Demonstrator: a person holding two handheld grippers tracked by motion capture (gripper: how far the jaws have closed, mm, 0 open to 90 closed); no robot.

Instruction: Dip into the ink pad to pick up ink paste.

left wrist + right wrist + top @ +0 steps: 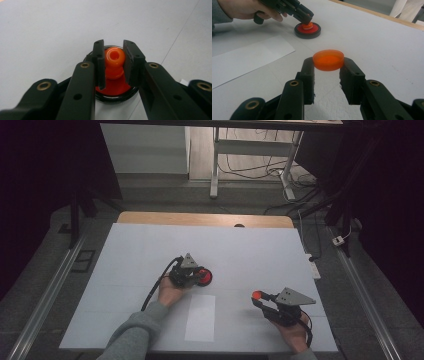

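A round black base with a red inside (205, 277) (308, 31) lies near the middle of the white table. An orange knob (114, 58) stands upright in its centre. My left gripper (196, 276) (114, 61) reaches down over the base, its jaws shut against both sides of the knob. Nearer the front right, my right gripper (258, 298) (328, 65) hovers just above the table, shut on a flat round orange cap (256, 295) (328, 60) pinched by its rim at the fingertips. In the right gripper view the left gripper (305, 18) shows farther off, over the base.
A white sheet of paper (200, 317) (249, 58) lies flat at the front between the two hands. The table's wooden far edge (205, 218) runs behind the white cover. Desk legs and cables (260, 167) stand on the floor beyond.
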